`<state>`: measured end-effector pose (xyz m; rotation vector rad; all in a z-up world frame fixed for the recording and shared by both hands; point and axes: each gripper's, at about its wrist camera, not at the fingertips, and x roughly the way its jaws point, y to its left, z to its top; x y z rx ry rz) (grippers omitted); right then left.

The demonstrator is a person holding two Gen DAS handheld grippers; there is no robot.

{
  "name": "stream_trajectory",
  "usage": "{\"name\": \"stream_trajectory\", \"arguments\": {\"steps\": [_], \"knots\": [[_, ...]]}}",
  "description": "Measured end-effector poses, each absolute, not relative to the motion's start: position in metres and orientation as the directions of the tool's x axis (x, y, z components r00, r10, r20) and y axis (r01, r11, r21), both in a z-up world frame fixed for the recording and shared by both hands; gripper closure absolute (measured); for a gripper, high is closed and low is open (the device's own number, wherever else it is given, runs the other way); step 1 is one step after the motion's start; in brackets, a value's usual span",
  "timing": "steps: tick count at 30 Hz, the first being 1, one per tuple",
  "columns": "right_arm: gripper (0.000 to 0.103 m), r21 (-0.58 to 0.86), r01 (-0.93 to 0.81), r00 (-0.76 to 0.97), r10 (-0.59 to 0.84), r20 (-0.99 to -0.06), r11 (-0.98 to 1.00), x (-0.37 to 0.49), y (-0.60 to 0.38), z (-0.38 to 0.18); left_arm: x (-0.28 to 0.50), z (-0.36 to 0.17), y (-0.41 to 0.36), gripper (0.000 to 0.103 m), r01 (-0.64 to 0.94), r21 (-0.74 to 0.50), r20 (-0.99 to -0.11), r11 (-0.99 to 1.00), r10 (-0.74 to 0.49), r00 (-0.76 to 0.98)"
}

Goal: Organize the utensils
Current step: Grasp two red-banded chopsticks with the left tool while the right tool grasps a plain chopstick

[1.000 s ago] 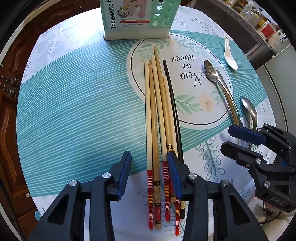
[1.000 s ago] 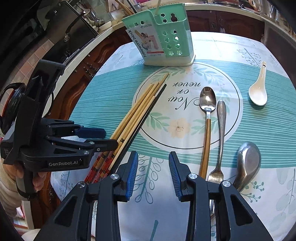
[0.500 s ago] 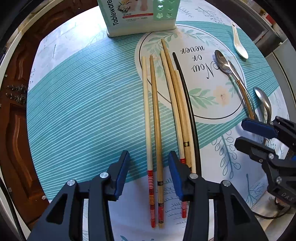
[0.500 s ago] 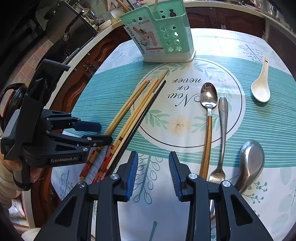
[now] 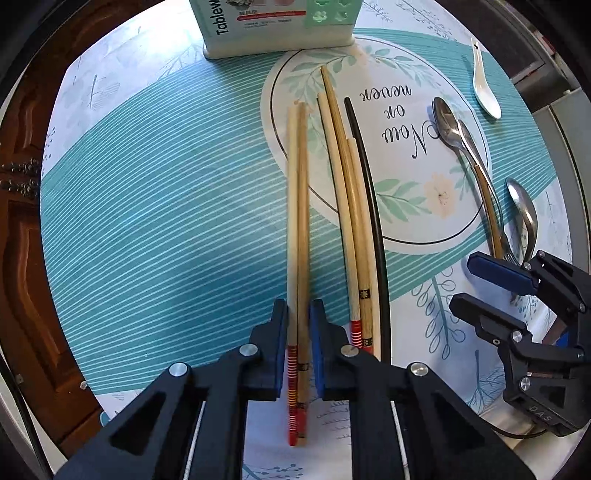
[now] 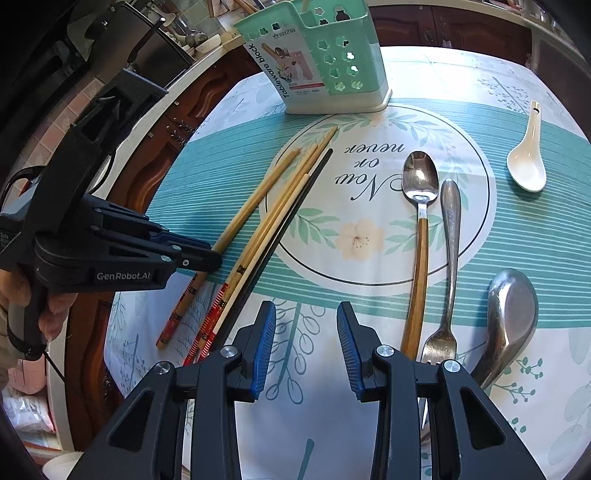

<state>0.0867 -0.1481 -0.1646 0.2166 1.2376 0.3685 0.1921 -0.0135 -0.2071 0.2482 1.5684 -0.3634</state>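
Note:
My left gripper point(image 5: 298, 314) is shut on two wooden chopsticks point(image 5: 297, 206) near their red-striped ends; they still lie along the tablecloth. Three more chopsticks, two wooden and one black point(image 5: 364, 206), lie just to their right. The green tableware holder point(image 5: 277, 29) stands at the far end of the chopsticks. My right gripper point(image 6: 306, 325) is open and empty above the cloth, between the chopsticks point(image 6: 273, 221) and a wooden-handled spoon point(image 6: 419, 206). The left gripper point(image 6: 199, 256) also shows in the right wrist view.
A steel fork point(image 6: 448, 258), a large steel spoon point(image 6: 509, 314) and a white ceramic spoon point(image 6: 526, 162) lie right of the chopsticks. The table edge and a wooden cabinet point(image 5: 22, 221) are on the left. A cluttered counter lies behind the holder point(image 6: 325, 62).
My left gripper moved forward and closed on the two leftmost chopsticks, which slid left apart from the other three. The right gripper stayed open and barely moved.

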Motion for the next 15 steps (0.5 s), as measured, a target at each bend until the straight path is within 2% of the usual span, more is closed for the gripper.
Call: {"name": "stream_trajectory", "arguments": {"steps": [7, 15], "knots": [[0.068, 0.352, -0.188, 0.275, 0.393, -0.877, 0.917, 0.089, -0.139, -0.163, 0.186, -0.206, 0.013, 0.094, 0.296, -0.169, -0.985, 0.94, -0.172, -0.015], [0.068, 0.407, -0.185, 0.216, 0.441, -0.871, 0.894, 0.102, -0.127, -0.166, 0.153, -0.176, 0.01, 0.094, 0.376, -0.159, -0.971, 0.913, -0.213, 0.108]]}}
